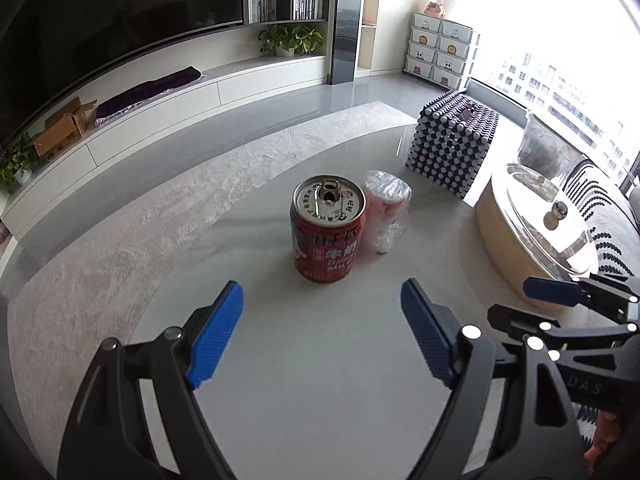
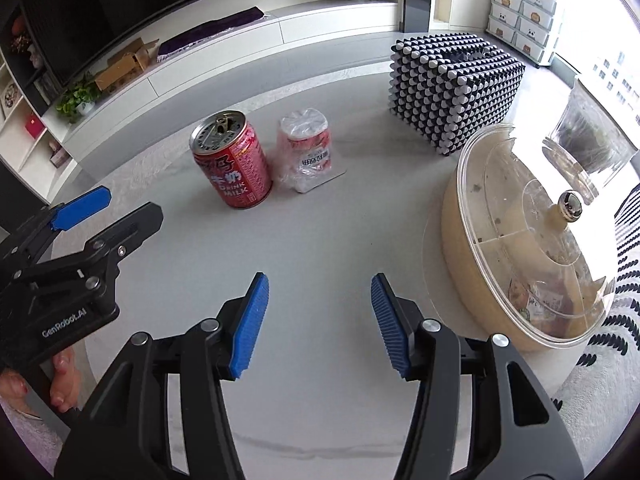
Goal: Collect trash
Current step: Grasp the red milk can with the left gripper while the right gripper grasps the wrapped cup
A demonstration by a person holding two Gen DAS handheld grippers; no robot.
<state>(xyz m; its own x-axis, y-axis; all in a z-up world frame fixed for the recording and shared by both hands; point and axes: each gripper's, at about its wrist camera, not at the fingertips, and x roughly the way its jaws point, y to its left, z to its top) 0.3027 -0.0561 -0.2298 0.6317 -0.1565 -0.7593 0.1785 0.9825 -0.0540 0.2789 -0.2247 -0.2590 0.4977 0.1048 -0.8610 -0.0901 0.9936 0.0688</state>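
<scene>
A red opened drink can (image 1: 328,232) stands upright on the round white table (image 1: 320,360). A crumpled pink-and-clear plastic wrapper (image 1: 387,211) stands right beside it, on its right. My left gripper (image 1: 322,328) is open and empty, a short way in front of the can, which lines up between its blue pads. In the right wrist view the can (image 2: 232,160) and wrapper (image 2: 306,150) sit ahead and to the left. My right gripper (image 2: 318,316) is open and empty over bare table. The left gripper (image 2: 86,208) shows at that view's left edge.
A black-and-white studded tissue box (image 2: 456,84) stands at the table's far side. A round snack tray with a clear lid (image 2: 532,240) sits on the right, a glass jar (image 2: 592,140) behind it. A TV cabinet and rug lie beyond the table.
</scene>
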